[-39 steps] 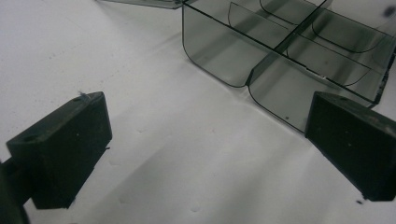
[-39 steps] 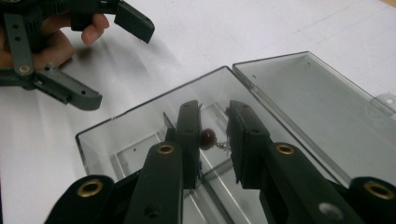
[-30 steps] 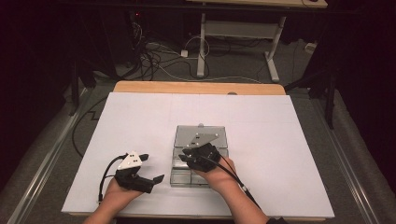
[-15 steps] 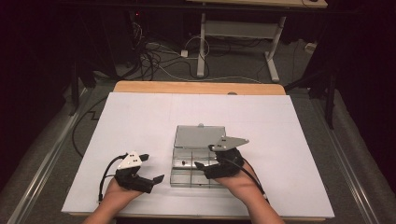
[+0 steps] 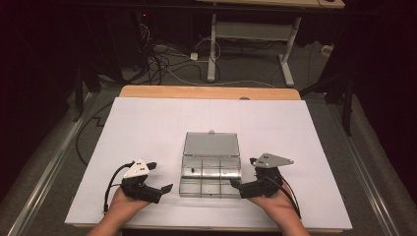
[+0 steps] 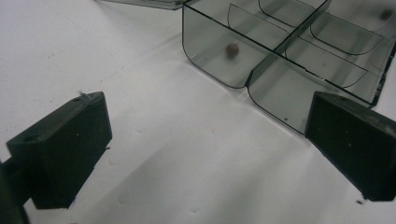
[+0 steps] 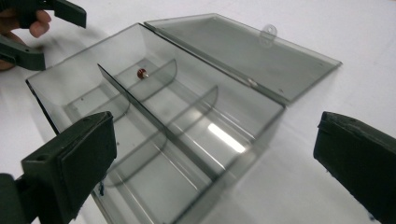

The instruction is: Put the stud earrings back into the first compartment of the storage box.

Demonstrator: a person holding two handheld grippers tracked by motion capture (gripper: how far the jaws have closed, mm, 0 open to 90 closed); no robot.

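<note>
The clear box (image 5: 210,169) sits open on the white table (image 5: 147,128), between the left gripper (image 5: 162,183) and right gripper (image 5: 239,183). Both are wide and hold nothing. One small bead (image 7: 141,73), maybe, lies inside. Shutting the lid (image 5: 211,144) looks next.

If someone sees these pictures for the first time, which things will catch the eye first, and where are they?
The clear compartment box draws the eye first: it sits in the middle of the white table, its lid folded flat open behind it. One small brown bead lies alone in a far compartment. The left gripper and right gripper rest on either side of the box, jaws open and holding nothing.
</note>
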